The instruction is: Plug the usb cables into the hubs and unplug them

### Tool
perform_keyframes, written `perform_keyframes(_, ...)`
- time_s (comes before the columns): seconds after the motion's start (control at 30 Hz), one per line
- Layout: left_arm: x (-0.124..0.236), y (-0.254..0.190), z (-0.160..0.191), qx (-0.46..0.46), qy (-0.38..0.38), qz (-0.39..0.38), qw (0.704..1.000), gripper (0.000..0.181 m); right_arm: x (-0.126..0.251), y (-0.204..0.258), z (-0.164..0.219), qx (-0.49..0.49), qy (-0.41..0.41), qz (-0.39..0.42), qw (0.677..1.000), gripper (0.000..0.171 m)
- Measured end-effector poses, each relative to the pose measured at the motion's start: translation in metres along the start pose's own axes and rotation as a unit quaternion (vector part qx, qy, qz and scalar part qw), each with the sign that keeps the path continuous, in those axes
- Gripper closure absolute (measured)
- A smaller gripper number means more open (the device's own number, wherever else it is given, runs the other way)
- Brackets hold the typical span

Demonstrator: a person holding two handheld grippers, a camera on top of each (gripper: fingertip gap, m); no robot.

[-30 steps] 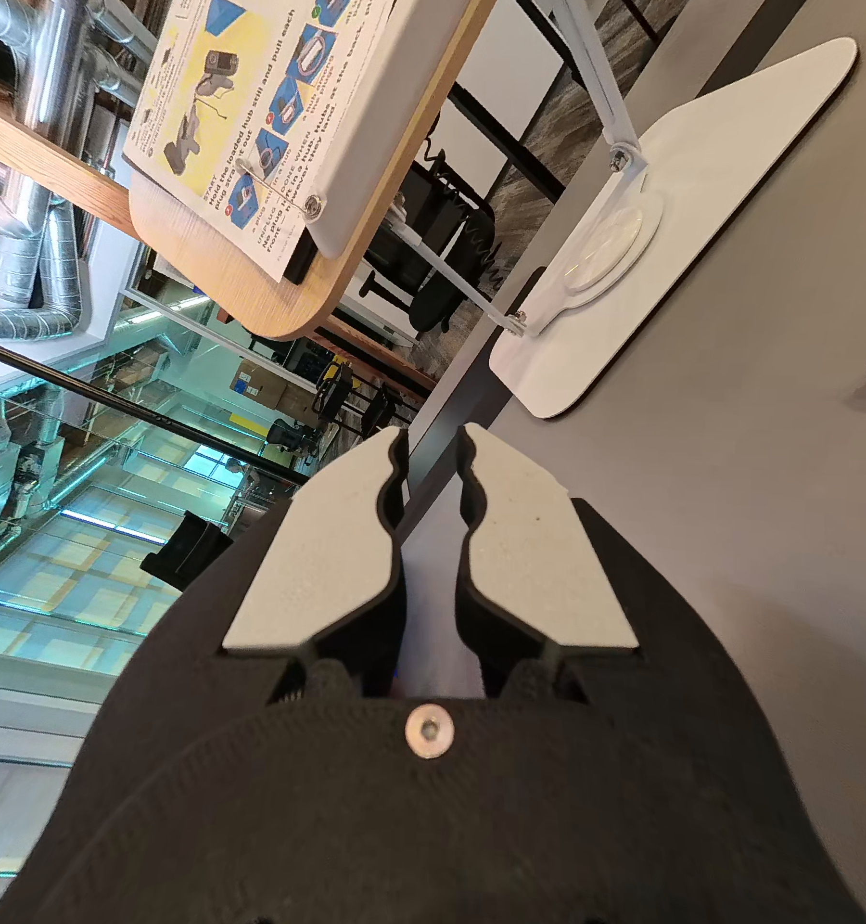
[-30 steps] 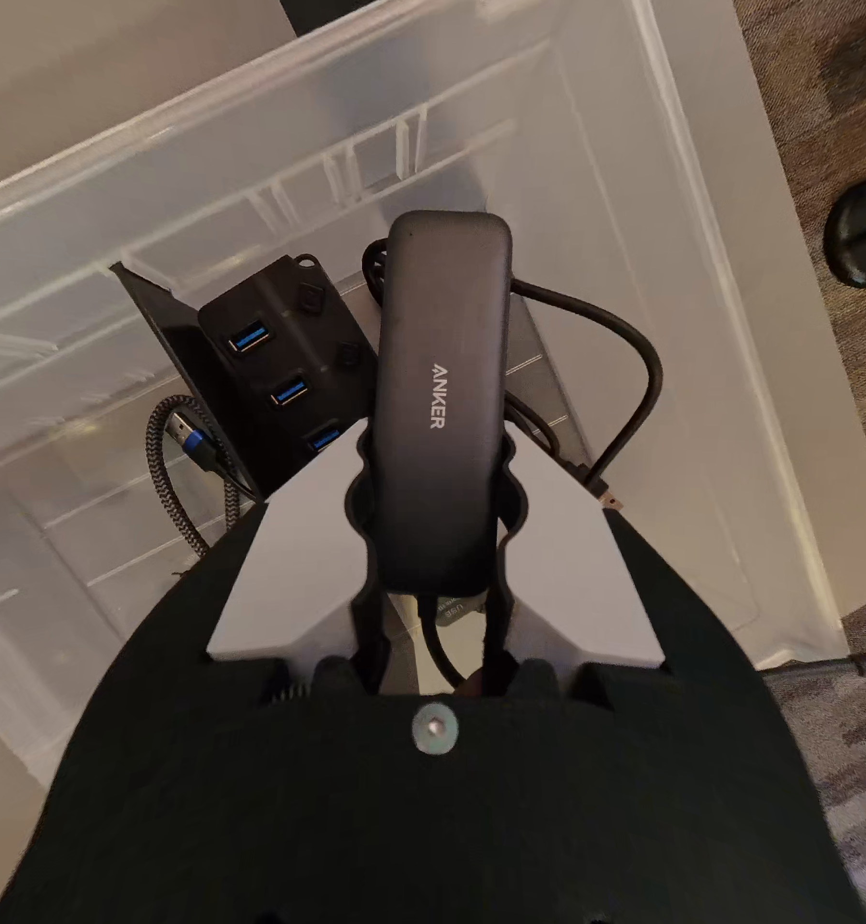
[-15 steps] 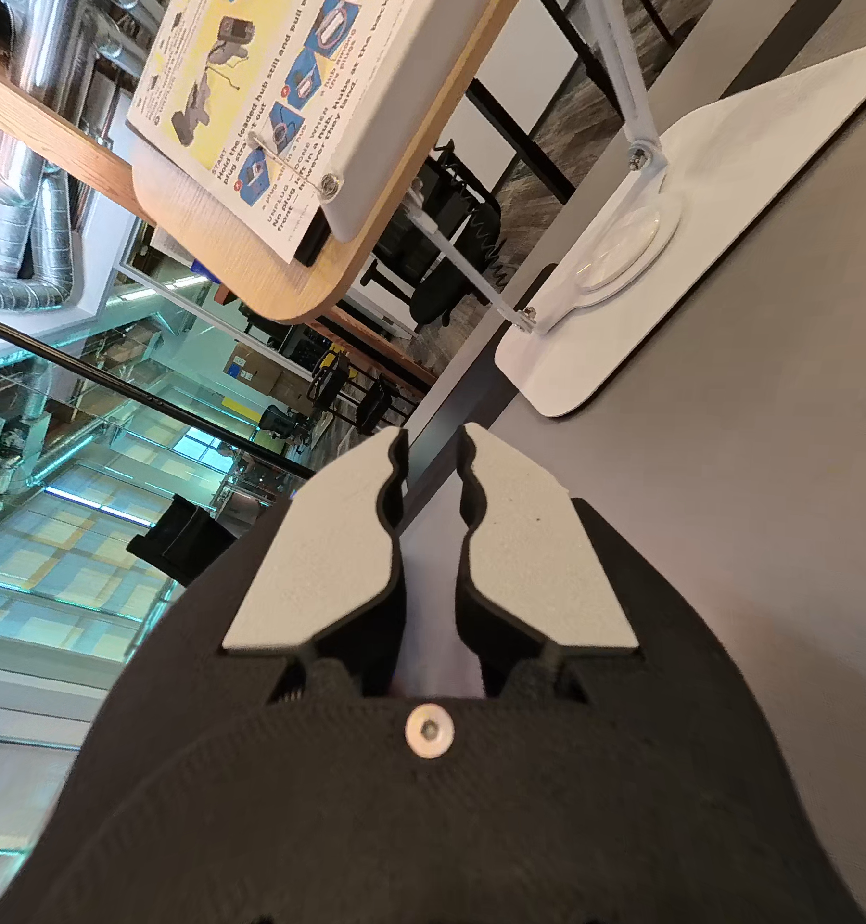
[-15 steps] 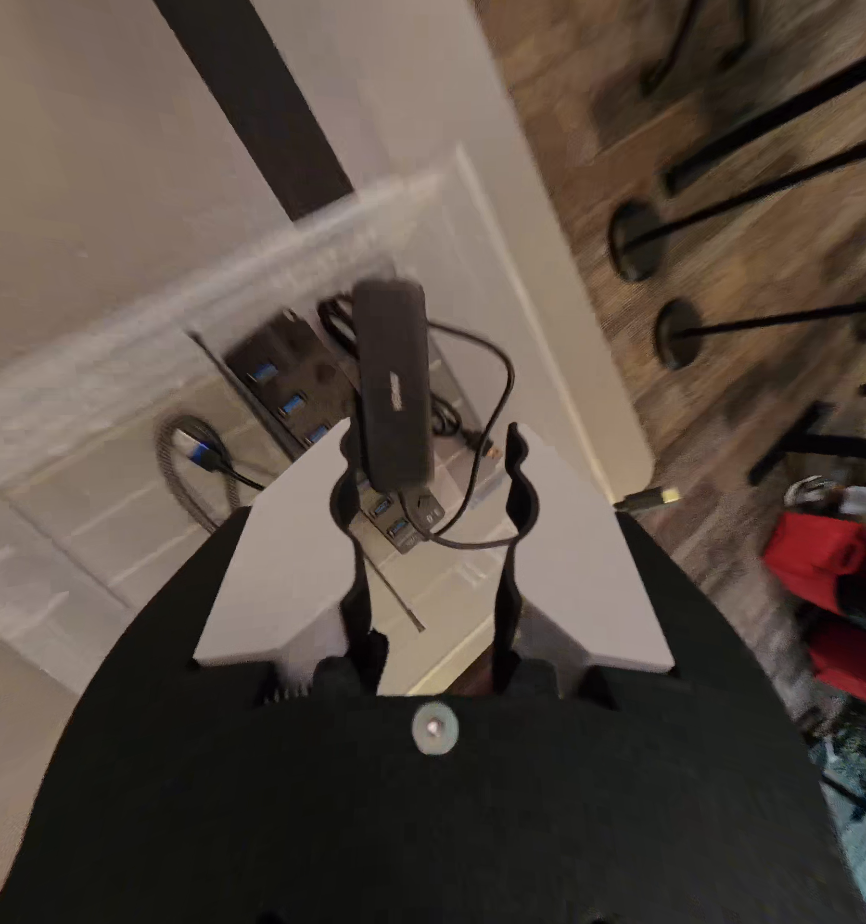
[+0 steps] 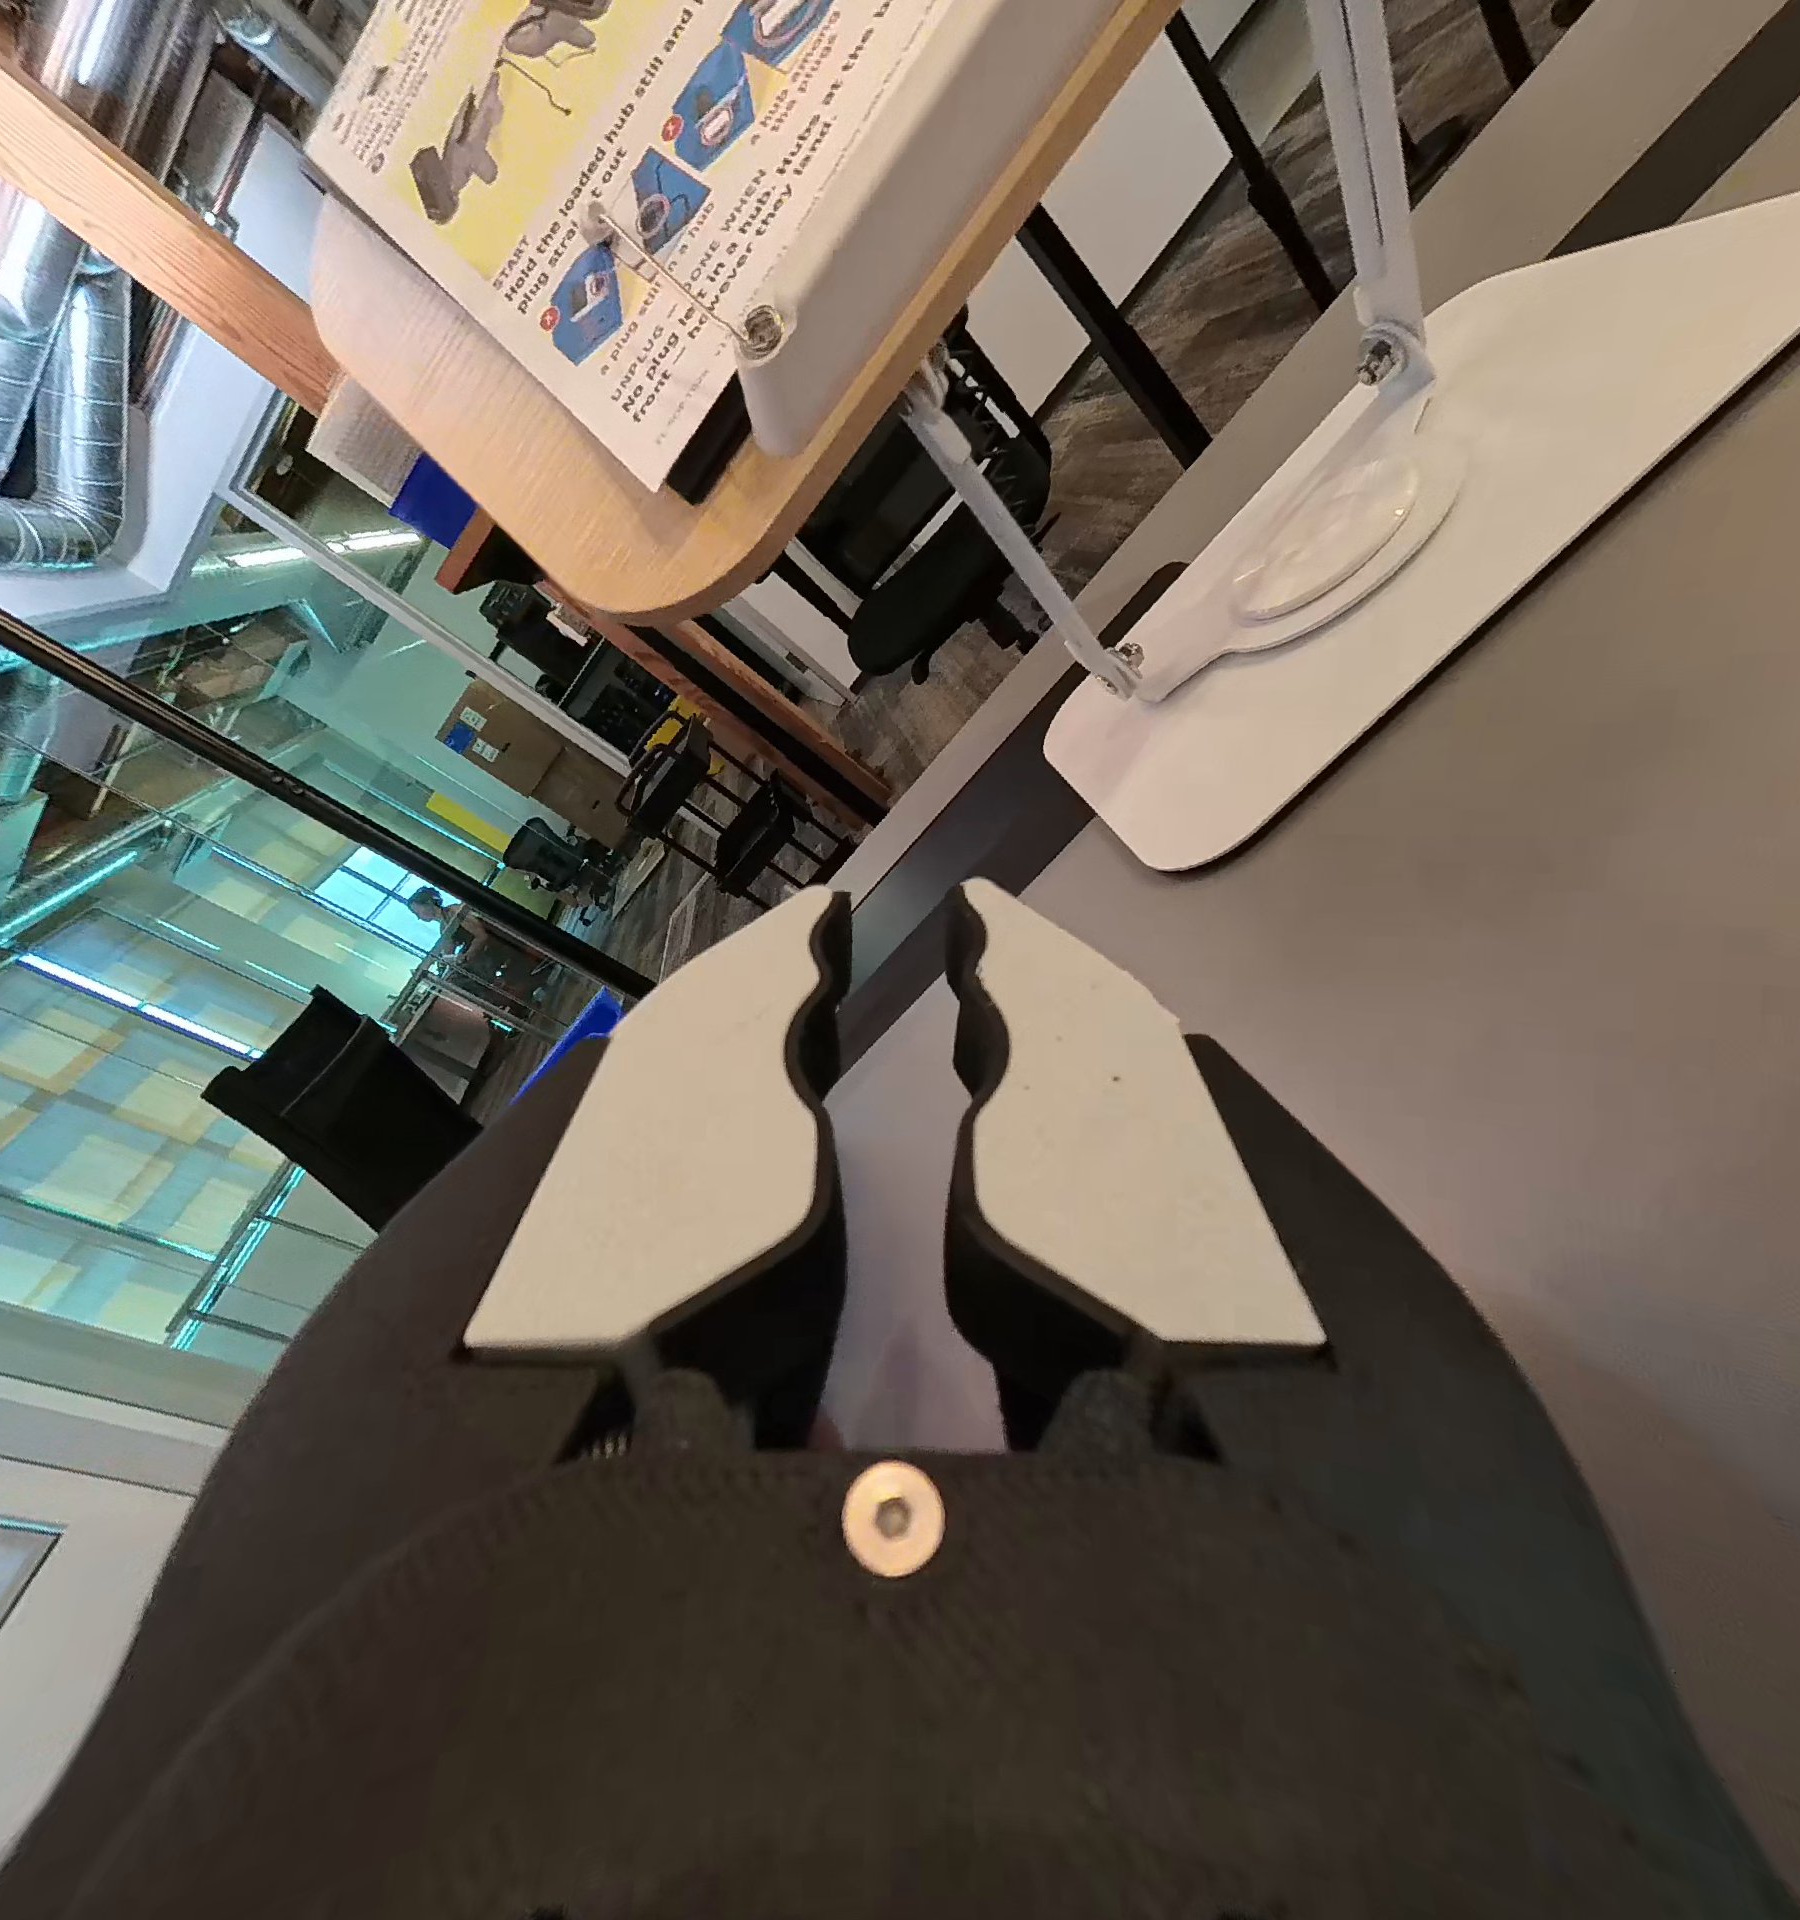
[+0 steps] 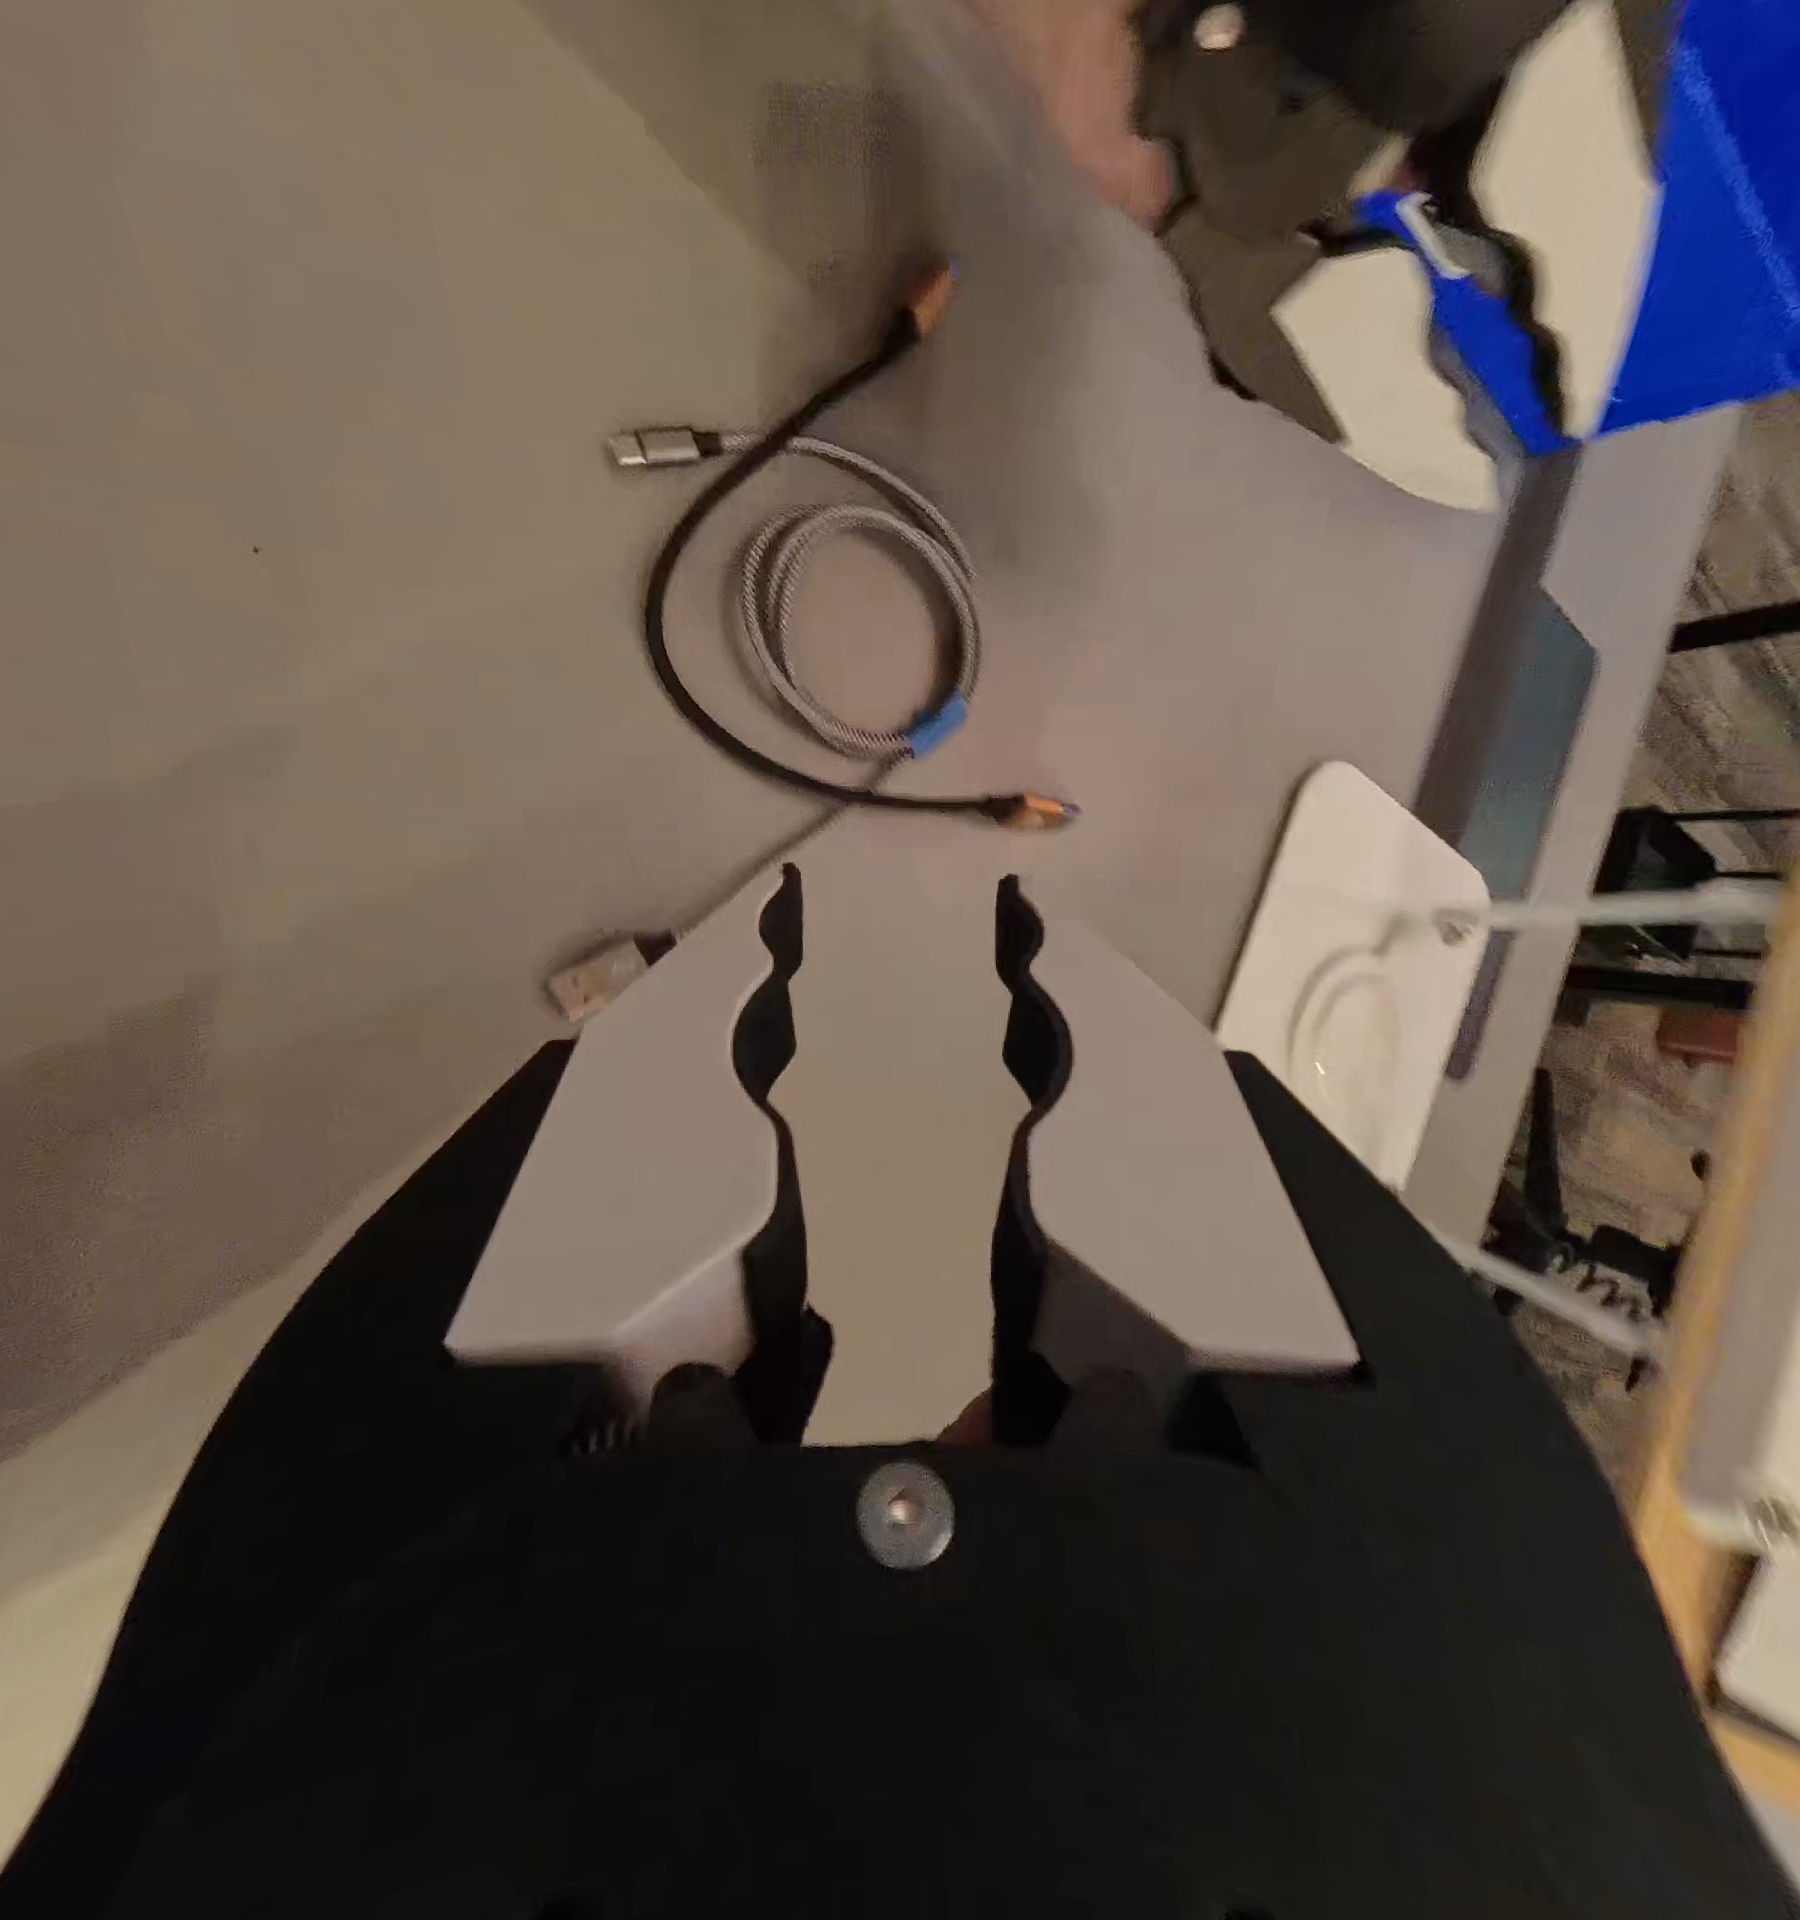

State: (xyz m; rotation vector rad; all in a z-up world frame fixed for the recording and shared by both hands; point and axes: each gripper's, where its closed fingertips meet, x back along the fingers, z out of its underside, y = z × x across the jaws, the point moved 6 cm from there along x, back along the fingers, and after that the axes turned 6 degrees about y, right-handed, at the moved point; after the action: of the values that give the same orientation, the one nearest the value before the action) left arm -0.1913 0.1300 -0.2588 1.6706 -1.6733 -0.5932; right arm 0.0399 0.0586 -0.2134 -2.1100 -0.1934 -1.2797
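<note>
the grey table (image 6: 304, 436) fills the right wrist view. on it, just beyond the right gripper (image 6: 896, 883), lie a coiled grey braided usb cable (image 6: 865, 613) and a black usb cable (image 6: 688, 665) looping round its left. the right gripper's jaws stand moderately apart, holding nothing. the left gripper (image 5: 898, 906) shows a narrow gap, empty, over the table beside a white stand base (image 5: 1498, 582).

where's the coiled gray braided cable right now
In the right wrist view, the gray braided cable lies coiled on the gray table, just ahead of the right tool, with a black cable curving around its left.
</note>
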Motion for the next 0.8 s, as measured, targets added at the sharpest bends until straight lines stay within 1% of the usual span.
perform_keyframes(0.17, 0.000, 0.003, 0.000, 0.024, -0.006, 0.007, 1.000, 0.164, -0.064, 0.017, -0.030, 0.008, -0.007, -0.073, 0.997, 0.152)
perform_keyframes(0.27, 0.001, 0.005, -0.001, 0.031, -0.011, 0.008, 0.999, 0.164, -0.094, 0.020, -0.034, -0.008, 0.007, -0.099, 0.995, 0.155)
perform_keyframes(0.33, 0.002, 0.006, -0.001, 0.037, -0.014, 0.008, 0.999, 0.164, -0.107, 0.020, -0.034, -0.020, 0.016, -0.114, 0.993, 0.154)
perform_keyframes(0.4, 0.002, 0.008, -0.001, 0.043, -0.016, 0.009, 0.999, 0.164, -0.115, 0.021, -0.034, -0.029, 0.021, -0.129, 0.991, 0.154)
perform_keyframes(0.47, 0.002, 0.010, 0.000, 0.050, -0.017, 0.011, 0.999, 0.164, -0.120, 0.022, -0.034, -0.049, 0.019, -0.151, 0.987, 0.151)
perform_keyframes(0.53, 0.002, 0.012, 0.001, 0.060, -0.018, 0.013, 0.998, 0.164, -0.123, 0.022, -0.036, -0.072, 0.008, -0.169, 0.983, 0.157)
perform_keyframes(0.57, 0.002, 0.013, 0.001, 0.064, -0.017, 0.014, 0.998, 0.164, -0.124, 0.021, -0.036, -0.082, 0.003, -0.176, 0.981, 0.157)
perform_keyframes(0.6, 0.001, 0.013, 0.002, 0.067, -0.017, 0.015, 0.998, 0.164, -0.125, 0.021, -0.037, -0.090, -0.002, -0.181, 0.979, 0.164)
perform_keyframes(0.7, 0.001, 0.014, 0.003, 0.073, -0.017, 0.018, 0.997, 0.164, -0.127, 0.021, -0.037, -0.114, -0.023, -0.185, 0.976, 0.166)
perform_keyframes(0.8, 0.002, 0.018, 0.005, 0.069, -0.016, 0.010, 0.997, 0.164, -0.128, 0.019, -0.034, -0.128, -0.036, -0.170, 0.976, 0.167)
